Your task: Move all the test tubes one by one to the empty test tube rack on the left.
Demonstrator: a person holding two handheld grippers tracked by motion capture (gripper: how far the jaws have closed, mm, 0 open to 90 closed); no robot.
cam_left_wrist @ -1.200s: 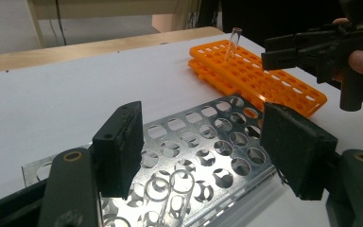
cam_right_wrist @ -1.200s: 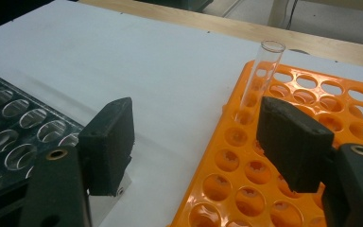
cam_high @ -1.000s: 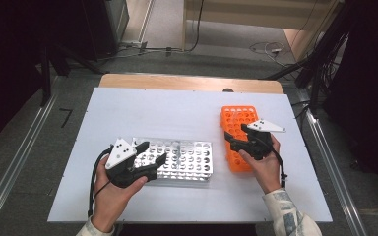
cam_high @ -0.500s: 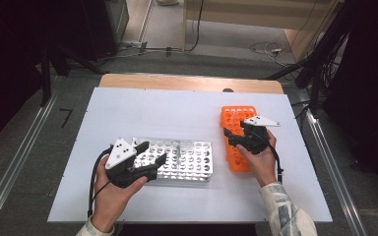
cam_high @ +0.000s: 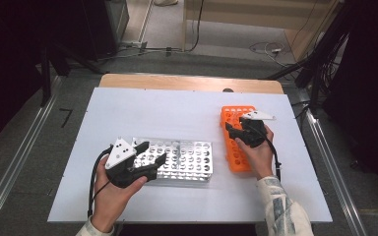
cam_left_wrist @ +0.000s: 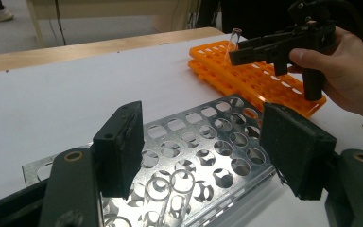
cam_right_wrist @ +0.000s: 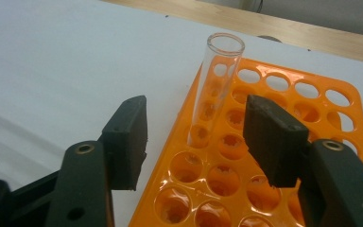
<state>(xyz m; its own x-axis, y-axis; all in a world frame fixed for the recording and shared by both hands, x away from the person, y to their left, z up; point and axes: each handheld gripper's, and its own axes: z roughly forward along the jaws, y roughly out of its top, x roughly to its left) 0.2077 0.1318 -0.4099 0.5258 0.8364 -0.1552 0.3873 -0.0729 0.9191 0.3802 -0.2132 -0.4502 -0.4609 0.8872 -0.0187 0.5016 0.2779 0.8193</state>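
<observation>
This is looking like a lab or a test room set up for recording. A white counter [cam_high: 177, 113] is sitting on a grey floor, with metal rails [cam_high: 15, 167] running along both sides of it. Black equipment stands [cam_high: 54, 64] are rising at ten o'clock and two o'clock of the counter, and loose cables [cam_high: 266, 49] are lying on the floor at one o'clock. On the counter, an orange tube rack [cam_high: 234, 140] holding a clear glass test tube [cam_right_wrist: 216, 90] and a perforated metal rack [cam_high: 187, 160] are pointing to laboratory work.
</observation>
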